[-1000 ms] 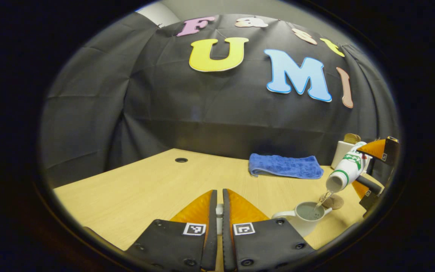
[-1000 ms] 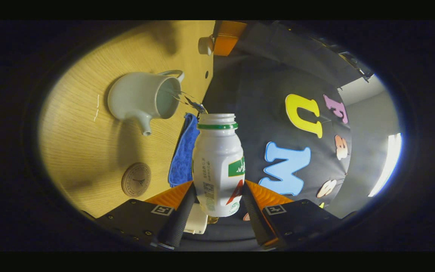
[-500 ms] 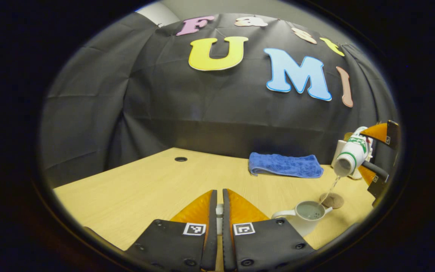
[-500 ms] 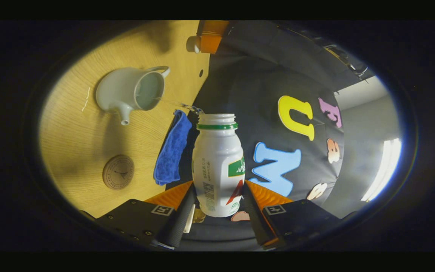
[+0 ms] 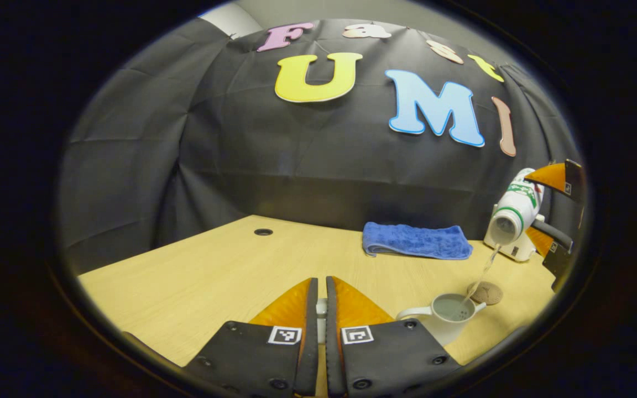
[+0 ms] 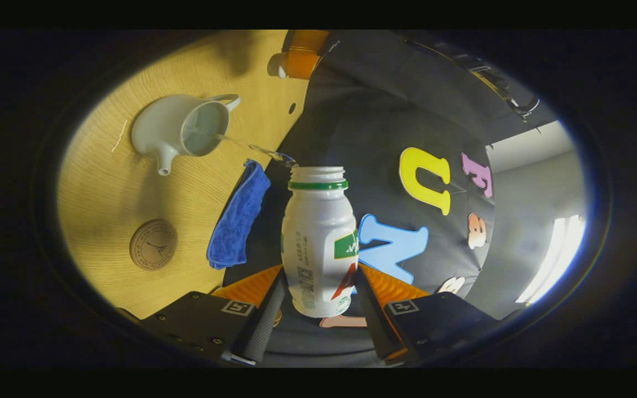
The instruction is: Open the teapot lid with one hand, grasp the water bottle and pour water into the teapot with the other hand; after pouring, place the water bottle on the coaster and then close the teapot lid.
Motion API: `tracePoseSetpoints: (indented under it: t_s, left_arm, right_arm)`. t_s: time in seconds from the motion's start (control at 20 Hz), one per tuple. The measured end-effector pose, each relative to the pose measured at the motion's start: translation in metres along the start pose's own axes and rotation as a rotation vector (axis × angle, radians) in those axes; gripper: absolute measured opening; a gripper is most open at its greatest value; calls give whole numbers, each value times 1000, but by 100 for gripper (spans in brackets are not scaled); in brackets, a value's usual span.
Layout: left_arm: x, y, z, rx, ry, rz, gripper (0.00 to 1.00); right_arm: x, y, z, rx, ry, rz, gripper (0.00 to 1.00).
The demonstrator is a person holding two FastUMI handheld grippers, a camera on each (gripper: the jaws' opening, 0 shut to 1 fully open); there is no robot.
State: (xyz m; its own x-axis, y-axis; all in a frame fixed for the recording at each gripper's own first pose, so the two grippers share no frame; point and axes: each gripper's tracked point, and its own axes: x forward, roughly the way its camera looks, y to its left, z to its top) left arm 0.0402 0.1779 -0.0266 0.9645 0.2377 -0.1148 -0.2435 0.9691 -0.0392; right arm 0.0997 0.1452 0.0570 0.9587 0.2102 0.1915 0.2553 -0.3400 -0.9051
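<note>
My right gripper is shut on a white water bottle with a green neck ring. The bottle is tipped over on its side, mouth open. A thin stream of water runs from its mouth into the open white teapot, which stands on the wooden table. In the left gripper view the tilted bottle hangs high above the teapot, at the far right. My left gripper is shut on the small white teapot lid, left of the pot. The round cork coaster lies just behind the teapot.
A folded blue towel lies along the table's back edge by the black wall. A white box stands behind the coaster. The table has a small round hole at the back left.
The right gripper has lifted the tilted bottle higher and farther from the teapot, so the stream is longer. Water keeps falling into the pot. The left gripper with the lid has stayed put.
</note>
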Motion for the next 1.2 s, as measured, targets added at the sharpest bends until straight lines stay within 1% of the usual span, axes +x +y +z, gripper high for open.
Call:
tracePoseSetpoints:
  t_s: [0.15, 0.2, 0.45, 0.95, 1.05, 1.1, 1.2]
  left_arm:
    - [0, 0, -1, 2, 4, -1, 12]
    - [0, 0, 0, 2, 4, 0, 16]
    - [0, 0, -1, 1, 6, 1, 16]
    - [-1, -1, -1, 1, 12, -4, 16]
    - [0, -1, -1, 1, 13, -4, 16]
    - [0, -2, 0, 0, 13, -5, 16]
    - [-1, -2, 0, -2, 13, -9, 16]
  right_arm:
    - [2, -9, 3, -25, -13, -18, 72]
    - [2, -12, 3, -34, -17, -24, 72]
    - [3, -25, 10, -75, -40, -53, 72]
    - [0, -38, 19, -140, -77, -109, 72]
    - [-1, -36, 19, -122, -75, -105, 72]
    - [-1, -32, 20, -93, -72, -94, 72]
    - [-2, -14, 18, 21, -57, -51, 72]
